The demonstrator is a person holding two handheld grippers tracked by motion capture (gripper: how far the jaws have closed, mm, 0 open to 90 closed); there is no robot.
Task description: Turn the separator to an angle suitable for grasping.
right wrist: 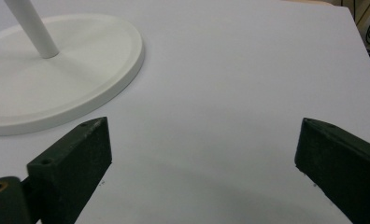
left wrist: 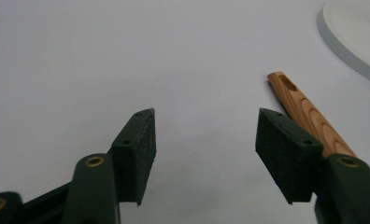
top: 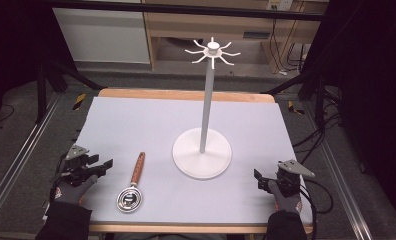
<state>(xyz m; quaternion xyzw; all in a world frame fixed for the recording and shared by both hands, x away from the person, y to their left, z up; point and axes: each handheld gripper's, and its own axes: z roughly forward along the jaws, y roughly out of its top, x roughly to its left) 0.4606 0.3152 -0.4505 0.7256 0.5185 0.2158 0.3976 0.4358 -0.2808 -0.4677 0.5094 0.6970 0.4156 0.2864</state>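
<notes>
nothing appears started: the strainer [top: 132, 186] lies on the table [top: 136, 120], left of the hook stand [top: 202, 150]. left gripper [top: 98, 166] and right gripper [top: 259, 178] rest spread wide, empty.

From above, we are looking forward and down over the whole desk [top: 136, 120]. Riding low on the left tool [left wrist: 204, 140], we are facing close across the desk toward a wooden handle [left wrist: 304, 114] and the stand's base [left wrist: 356, 37]. Riding on the right tool [right wrist: 202, 149], we are sharing that base [right wrist: 80, 79] from the other side.
</notes>
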